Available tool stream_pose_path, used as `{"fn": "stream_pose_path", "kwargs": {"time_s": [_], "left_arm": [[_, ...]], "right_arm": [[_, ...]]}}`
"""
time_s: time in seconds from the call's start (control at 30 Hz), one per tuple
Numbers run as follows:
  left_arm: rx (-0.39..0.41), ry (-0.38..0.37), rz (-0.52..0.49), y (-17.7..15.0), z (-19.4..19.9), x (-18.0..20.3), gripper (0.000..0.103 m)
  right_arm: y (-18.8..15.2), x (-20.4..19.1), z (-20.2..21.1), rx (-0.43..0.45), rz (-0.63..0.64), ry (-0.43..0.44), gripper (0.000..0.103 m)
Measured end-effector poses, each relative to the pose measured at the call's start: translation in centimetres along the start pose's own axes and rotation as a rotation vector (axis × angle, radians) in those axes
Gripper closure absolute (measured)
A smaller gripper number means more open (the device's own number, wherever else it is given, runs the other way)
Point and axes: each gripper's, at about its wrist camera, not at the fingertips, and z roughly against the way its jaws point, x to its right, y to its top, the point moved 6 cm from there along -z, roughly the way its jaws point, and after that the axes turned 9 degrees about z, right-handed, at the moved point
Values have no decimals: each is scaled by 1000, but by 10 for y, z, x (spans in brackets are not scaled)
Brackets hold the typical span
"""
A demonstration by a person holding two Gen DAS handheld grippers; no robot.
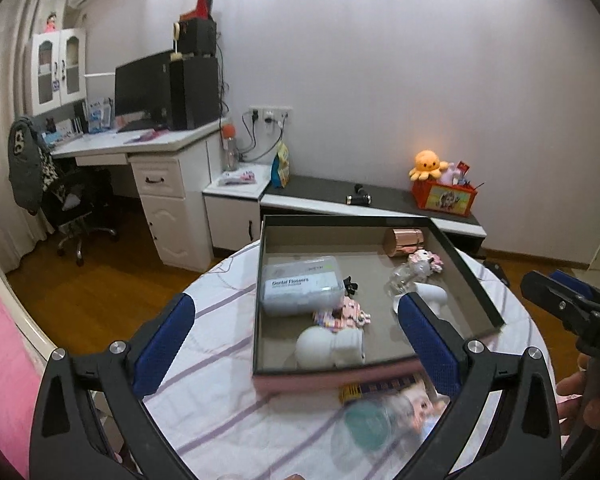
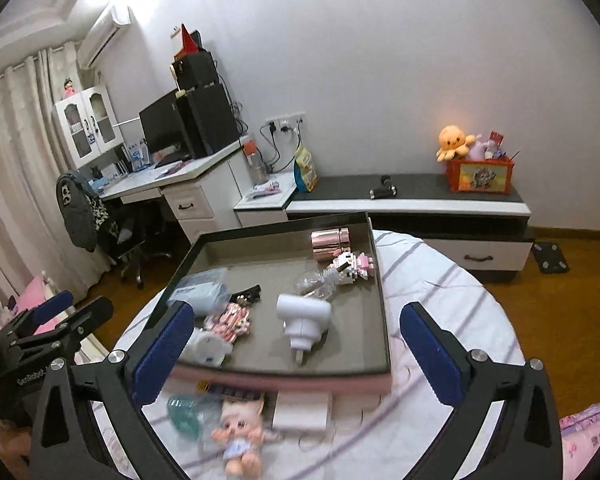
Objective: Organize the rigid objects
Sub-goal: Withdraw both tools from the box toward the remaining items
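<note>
A dark-rimmed tray (image 1: 476,276) (image 2: 382,300) sits on a round table with a striped cloth. In it lie a dental flosser box (image 1: 300,286), a rose-gold canister (image 1: 404,242) (image 2: 332,242), a pink-white block figure (image 2: 350,266), a white camera-like device (image 2: 304,320), a white rounded device (image 1: 330,346), pink block pieces (image 2: 228,322). In front of the tray lie a small doll (image 2: 238,438), a teal-lidded clear container (image 1: 366,424) (image 2: 184,414), a white box (image 2: 302,410). My left gripper (image 1: 296,340) is open and empty above the tray's near edge. My right gripper (image 2: 296,350) is open and empty over the same edge.
The right gripper shows at the right edge of the left wrist view (image 1: 568,308); the left gripper shows at the left of the right wrist view (image 2: 52,328). Behind the table stand a low dark-topped cabinet (image 2: 420,192), a white desk (image 1: 148,148) with a monitor, an office chair (image 1: 72,208).
</note>
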Motion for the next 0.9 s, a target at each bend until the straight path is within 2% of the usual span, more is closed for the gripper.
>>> {"fn": "stream_pose_path", "kwargs": {"time_s": [0.3,0.47,0.7,0.9], "left_arm": [[54,-10,20,-26,60,-6,0],[87,14,41,-46,89,-15,0],[91,35,45,-74,109,-22,0],[69,46,48,-88,111,-29,0]], "right_arm": [[-33,-21,55,38,20,-40,0],[-57,-30,82,65,19,-82,0],[-86,-47,111,101,61,-173,0],[-96,-57,110,83,87,-156,0]]}}
